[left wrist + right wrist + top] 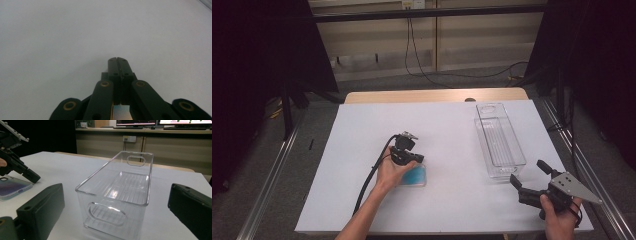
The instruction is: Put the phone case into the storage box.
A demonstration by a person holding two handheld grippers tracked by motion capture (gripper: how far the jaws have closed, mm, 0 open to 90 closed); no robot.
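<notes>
High view: left gripper [408, 143], fingers together, hovers by a thin, slick phone case [414, 176] lying flat; pinch its edge. Right gripper [532, 181] fingers apart.

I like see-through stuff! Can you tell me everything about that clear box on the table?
The clear box looks like see-through plastic, long and narrow, with an open top and nothing inside. Its floor has fine ridges running along it, its corners are rounded, and each short end has an oval handle hole. It stands upright and flat on the white table, on the right side toward the far edge, its length running away from the person. Nothing touches it but the table. The right gripper points at its near end with jaws spread wide, apart from it.
</notes>
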